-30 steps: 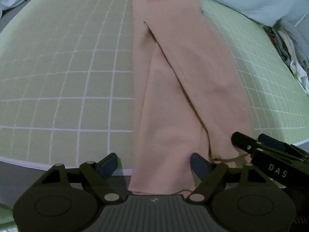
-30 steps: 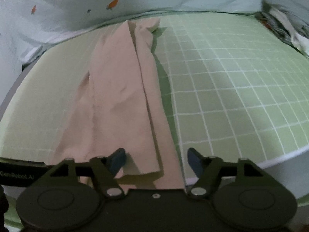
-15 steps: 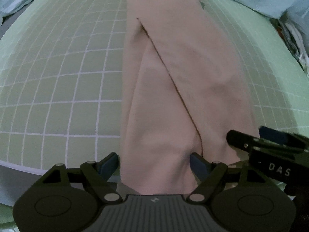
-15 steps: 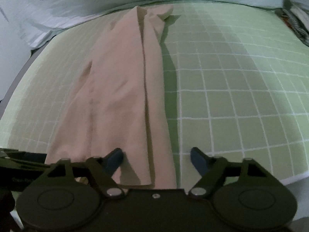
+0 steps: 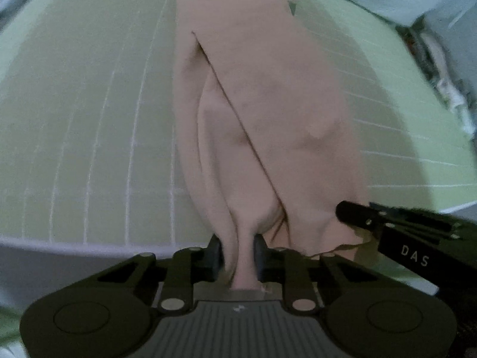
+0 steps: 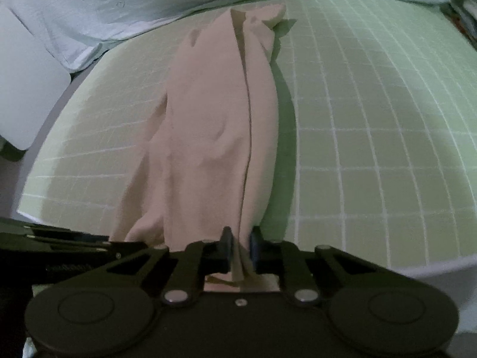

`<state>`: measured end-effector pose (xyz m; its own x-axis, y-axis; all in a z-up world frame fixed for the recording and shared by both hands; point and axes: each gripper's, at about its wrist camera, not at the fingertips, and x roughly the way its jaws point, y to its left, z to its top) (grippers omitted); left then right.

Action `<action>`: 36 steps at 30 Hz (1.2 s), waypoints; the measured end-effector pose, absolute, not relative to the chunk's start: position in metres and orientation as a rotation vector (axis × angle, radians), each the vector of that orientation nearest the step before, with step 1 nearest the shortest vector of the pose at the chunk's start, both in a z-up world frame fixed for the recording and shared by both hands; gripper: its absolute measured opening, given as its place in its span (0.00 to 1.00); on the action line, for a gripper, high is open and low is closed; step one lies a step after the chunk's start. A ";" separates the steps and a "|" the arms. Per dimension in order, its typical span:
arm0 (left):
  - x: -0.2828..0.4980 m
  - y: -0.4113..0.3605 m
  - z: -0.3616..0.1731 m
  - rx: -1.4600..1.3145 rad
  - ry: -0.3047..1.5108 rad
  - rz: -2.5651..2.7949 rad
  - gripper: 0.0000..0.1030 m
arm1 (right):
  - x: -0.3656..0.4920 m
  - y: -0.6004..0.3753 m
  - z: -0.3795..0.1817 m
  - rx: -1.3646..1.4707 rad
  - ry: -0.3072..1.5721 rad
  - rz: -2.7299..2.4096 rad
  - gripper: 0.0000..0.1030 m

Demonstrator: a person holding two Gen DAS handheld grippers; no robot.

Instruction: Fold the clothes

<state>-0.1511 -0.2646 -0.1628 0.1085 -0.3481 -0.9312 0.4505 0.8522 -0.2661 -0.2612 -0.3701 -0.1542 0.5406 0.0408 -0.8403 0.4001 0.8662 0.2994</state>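
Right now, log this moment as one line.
left gripper: jaws closing on pink garment | right gripper: same | green grid mat

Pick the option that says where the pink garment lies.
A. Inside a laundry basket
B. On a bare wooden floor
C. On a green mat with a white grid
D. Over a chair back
C: the pink garment stretches lengthwise across the green gridded mat.

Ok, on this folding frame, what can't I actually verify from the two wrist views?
- Near hem of the pink garment: left wrist view, hidden behind the left claw, closing with cloth between its jaws.
- Same in the right wrist view, behind the right claw, also closing on cloth.
- What kind of garment: folded, unclear.
- Pile beside the green grid mat: cut off and blurred at the edge.
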 end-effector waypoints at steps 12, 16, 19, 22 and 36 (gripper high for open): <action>-0.124 -0.231 -0.082 -0.263 1.262 -0.664 0.22 | -0.275 -0.406 -0.069 0.641 0.761 -0.128 0.09; -0.113 -0.244 -0.055 -0.324 1.180 -0.687 0.22 | -0.254 -0.430 -0.052 0.721 0.670 -0.108 0.09; -0.096 -0.254 -0.041 -0.347 1.139 -0.678 0.22 | -0.236 -0.441 -0.045 0.744 0.623 -0.096 0.09; -0.079 -0.265 -0.031 -0.357 1.104 -0.666 0.22 | -0.216 -0.454 -0.038 0.737 0.600 -0.082 0.09; 0.050 -0.300 -0.053 -0.381 1.135 -0.579 0.22 | -0.088 -0.530 -0.066 0.785 0.663 -0.080 0.09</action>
<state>0.0502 -0.2996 -0.0530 0.3010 -0.6087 -0.7341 0.2365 0.7934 -0.5609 -0.0881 -0.5295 -0.0657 0.7963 0.1716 -0.5800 0.3041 0.7154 0.6291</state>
